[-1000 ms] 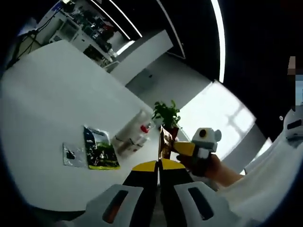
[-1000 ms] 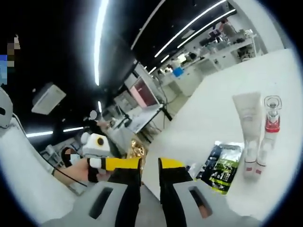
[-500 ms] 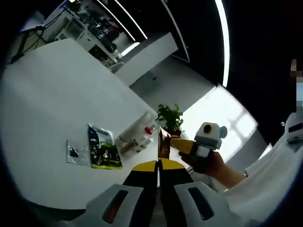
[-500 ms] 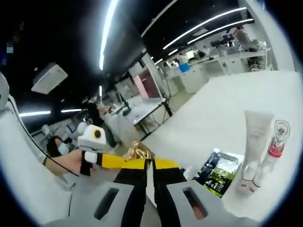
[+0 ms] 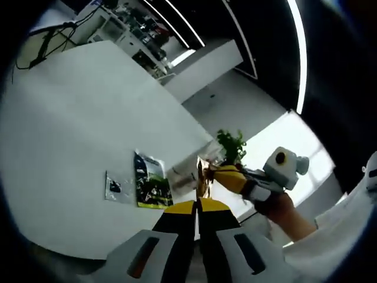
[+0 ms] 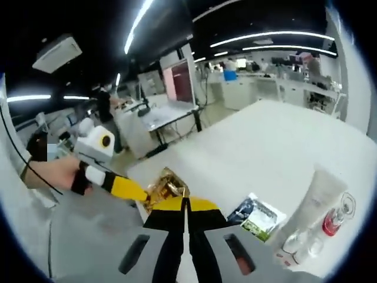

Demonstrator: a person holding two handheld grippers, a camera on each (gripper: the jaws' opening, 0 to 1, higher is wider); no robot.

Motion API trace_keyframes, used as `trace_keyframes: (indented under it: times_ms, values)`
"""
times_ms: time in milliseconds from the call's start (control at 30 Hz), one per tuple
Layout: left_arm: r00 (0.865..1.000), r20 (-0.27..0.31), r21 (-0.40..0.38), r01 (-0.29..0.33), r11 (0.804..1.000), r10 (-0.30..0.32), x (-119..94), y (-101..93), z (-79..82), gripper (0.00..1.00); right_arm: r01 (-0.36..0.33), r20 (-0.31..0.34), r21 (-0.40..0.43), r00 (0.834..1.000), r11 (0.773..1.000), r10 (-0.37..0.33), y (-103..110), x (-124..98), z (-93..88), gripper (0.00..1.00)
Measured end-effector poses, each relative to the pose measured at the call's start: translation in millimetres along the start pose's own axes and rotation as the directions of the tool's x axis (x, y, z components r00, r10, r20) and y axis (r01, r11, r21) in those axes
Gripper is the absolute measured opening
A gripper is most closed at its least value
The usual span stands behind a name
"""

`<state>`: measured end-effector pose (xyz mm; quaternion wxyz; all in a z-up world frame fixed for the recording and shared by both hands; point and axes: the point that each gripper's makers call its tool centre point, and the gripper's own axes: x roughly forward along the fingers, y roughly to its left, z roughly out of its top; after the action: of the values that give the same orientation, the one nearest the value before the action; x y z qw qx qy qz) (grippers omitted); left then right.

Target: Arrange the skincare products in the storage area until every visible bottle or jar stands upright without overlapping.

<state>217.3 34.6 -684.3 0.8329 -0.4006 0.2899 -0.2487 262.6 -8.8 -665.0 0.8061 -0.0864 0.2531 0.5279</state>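
Gold foil sachet [image 6: 166, 187] clamped between both grippers' closed fingers [image 6: 200, 204], above the white table [image 6: 259, 147].

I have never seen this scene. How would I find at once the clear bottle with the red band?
Look at the white table in the right gripper view and follow it to its near right part. There a white tube stands beside a green and black sachet. The clear bottle stands next to the tube, and it alone has a red band.

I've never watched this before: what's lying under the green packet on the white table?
In the left gripper view, a silvery flat sachet peeks out from beside the green packet, on the white table. Whether it runs beneath the packet is hidden.
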Motion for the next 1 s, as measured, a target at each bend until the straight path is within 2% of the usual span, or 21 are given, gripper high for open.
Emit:
trace_keyframes:
  times_ms: [133,233,433,633,733,1000]
  values:
    - [0.998,-0.018,-0.015,-0.054,0.998,0.054,9,19.8,3.4,0.02,0.025,-0.035,-0.036,0.999,0.999,-0.026,-6,21,-6.3,0.01]
    - [0.996,-0.028,-0.014,-0.089,0.996,0.088,18,34.7,8.0,0.02,0.056,-0.074,-0.074,0.995,0.996,-0.061,-21,37,-15.0,0.01]
    - [0.984,-0.063,-0.033,-0.166,0.986,0.164,39,66.3,15.6,0.02,0.086,-0.125,-0.093,0.987,0.992,-0.097,-47,69,-29.2,0.01]
    - [0.973,-0.086,-0.022,-0.217,0.976,0.214,59,87.3,28.5,0.02,0.11,-0.165,-0.069,0.979,0.992,-0.12,-73,90,-36.5,0.01]
    - [0.965,-0.099,-0.019,-0.246,0.969,0.243,70,99.6,33.6,0.02,0.141,-0.214,-0.069,0.965,0.988,-0.153,-86,100,-43.9,0.01]
    - [0.944,-0.145,-0.007,-0.299,0.954,0.295,90,126.0,34.6,0.02,0.168,-0.271,-0.051,0.946,0.984,-0.176,-109,125,-61.4,0.01]
